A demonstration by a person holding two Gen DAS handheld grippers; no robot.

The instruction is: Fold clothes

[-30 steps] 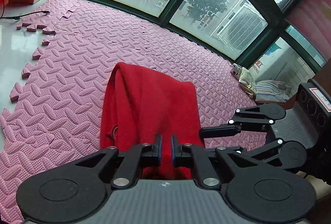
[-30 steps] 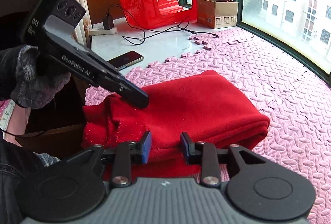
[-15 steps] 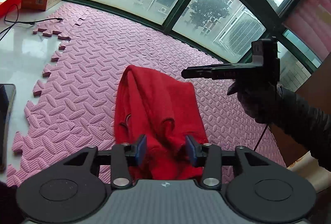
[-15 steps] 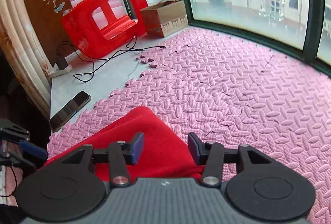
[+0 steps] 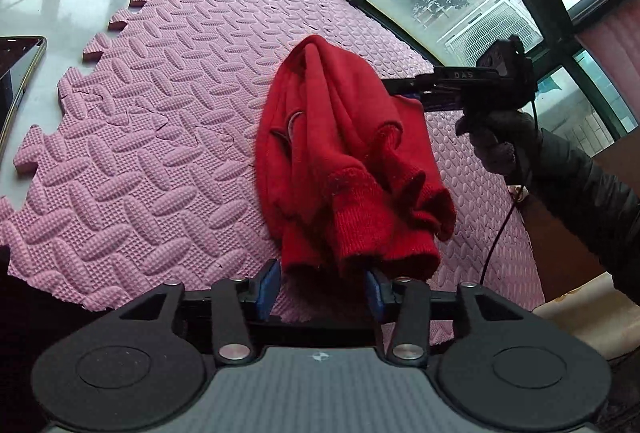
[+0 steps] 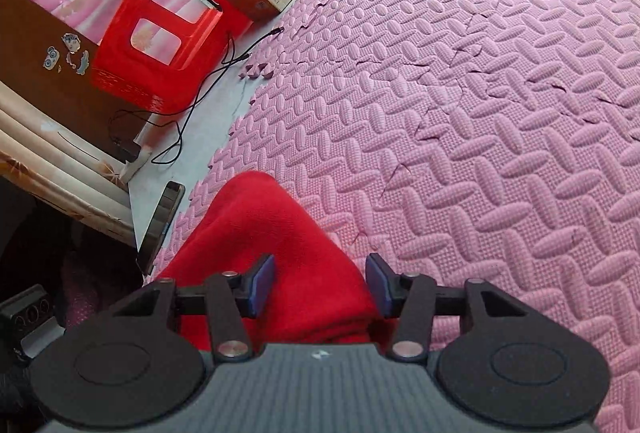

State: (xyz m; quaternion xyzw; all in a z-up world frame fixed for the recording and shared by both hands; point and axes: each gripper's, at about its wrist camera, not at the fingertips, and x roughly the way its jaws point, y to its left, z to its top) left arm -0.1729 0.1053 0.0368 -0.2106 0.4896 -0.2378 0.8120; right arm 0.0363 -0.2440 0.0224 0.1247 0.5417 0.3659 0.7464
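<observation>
left claw (image 5: pixel 320 285) gaping wide, gripping nothing | right claw (image 6: pixel 320 285) likewise | red sweater (image 5: pixel 344 169) lying bunched on pink mat (image 5: pixel 140 161), straddled | risk: folds slumping apart unpinched

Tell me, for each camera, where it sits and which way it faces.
Left wrist: on the left gripper, looking along its open fingers at the red garment, with the right gripper and gloved hand beyond.
Right wrist: on the right gripper, looking over the garment toward the red stool.
Shared: garment, pink mat, phone.
</observation>
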